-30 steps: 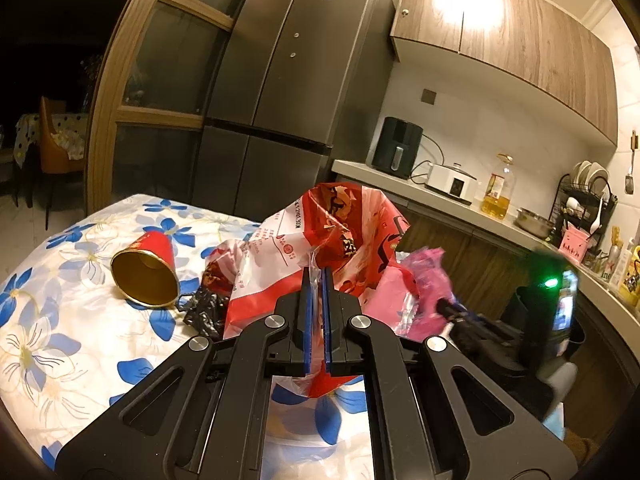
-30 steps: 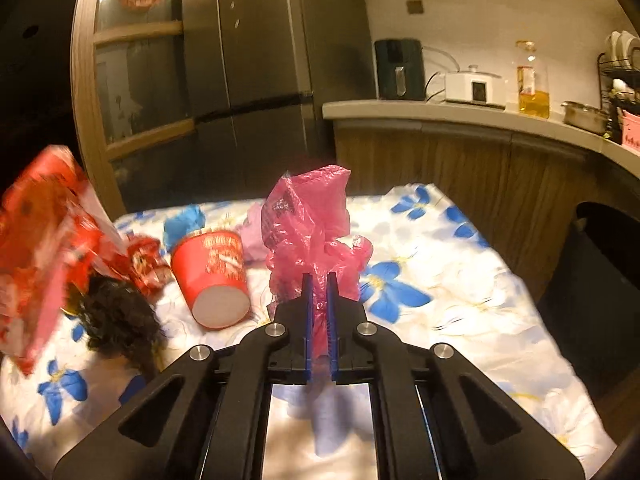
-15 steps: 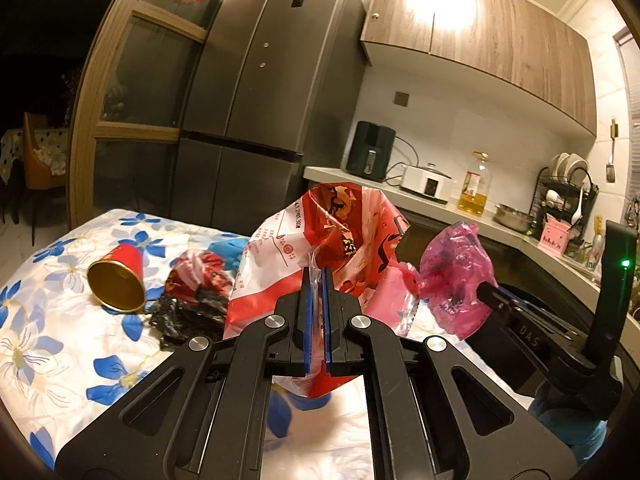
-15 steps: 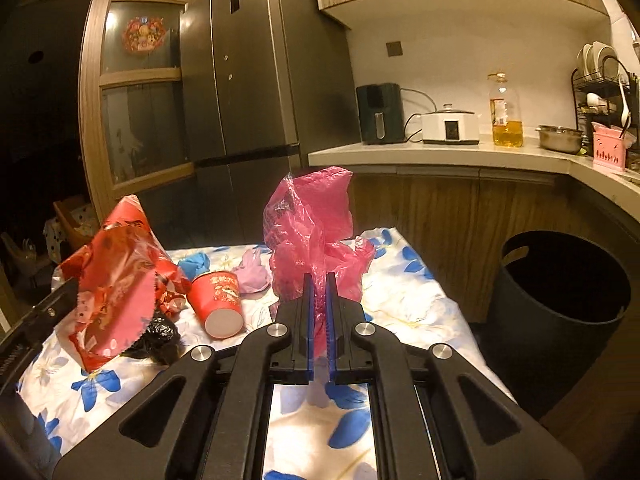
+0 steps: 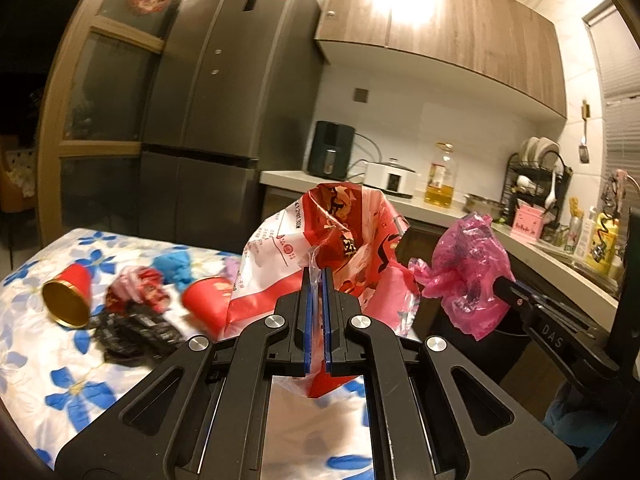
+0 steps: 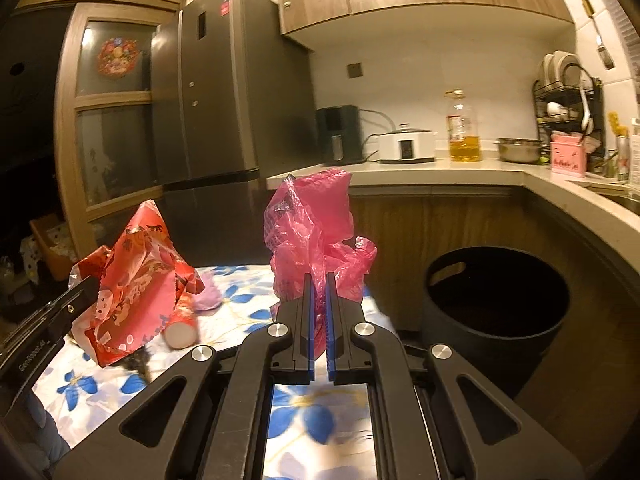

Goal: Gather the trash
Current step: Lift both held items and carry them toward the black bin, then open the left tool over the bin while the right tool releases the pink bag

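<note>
My left gripper (image 5: 316, 280) is clamped narrow on the red printed bag (image 5: 340, 248), which stands up crumpled between and above the blue pads and hangs a little below them. My right gripper (image 6: 319, 284) is likewise pinched on the pink plastic bag (image 6: 316, 232), its bunched top rising straight over the fingertips. From the right wrist view, the black bin (image 6: 496, 300) sits low to the right of the pink bag, beside the wooden counter front, its mouth open. Left on the floral tablecloth (image 5: 48, 364) are a gold-lined red cup (image 5: 68, 300), a black wrapper (image 5: 136, 332), a red cup (image 5: 208, 300) and blue crumpled scrap (image 5: 176, 268). Compared with a second ago, both bags have lifted clear of the table and the bin has come fully into my right view.
</note>
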